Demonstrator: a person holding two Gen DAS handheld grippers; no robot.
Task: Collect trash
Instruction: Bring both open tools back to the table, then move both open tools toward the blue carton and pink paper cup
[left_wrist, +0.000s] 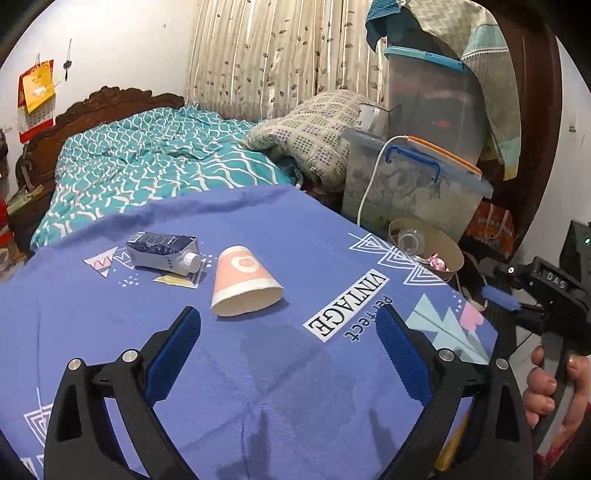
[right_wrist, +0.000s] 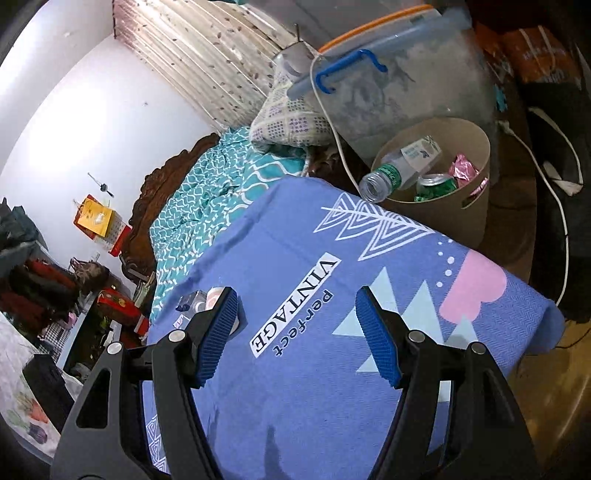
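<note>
We've got both tools hovering over the worktop with its blue printed cloth, and neither is holding a thing. Our left hand-held gripper has its jaws spread wide and empty, and just ahead of it at twelve o'clock lies the pink paper cup, tipped on its side with the mouth toward us. Beyond that, at about eleven o'clock, the crushed dark carton with the white cap rests on the cloth, well apart from the cup. Our right hand-held gripper is likewise spread and empty, above the "VINTAGE" print; the cup and carton only peek out behind its left finger. Off the worktop's far edge at one o'clock in the right view stands the tan bin, and it already carries a clear plastic bottle, a green can and a pink wrapper. So we judge the job partly done: some trash is binned, while the cup and the carton still wait, the cup being the nearer pick.
</note>
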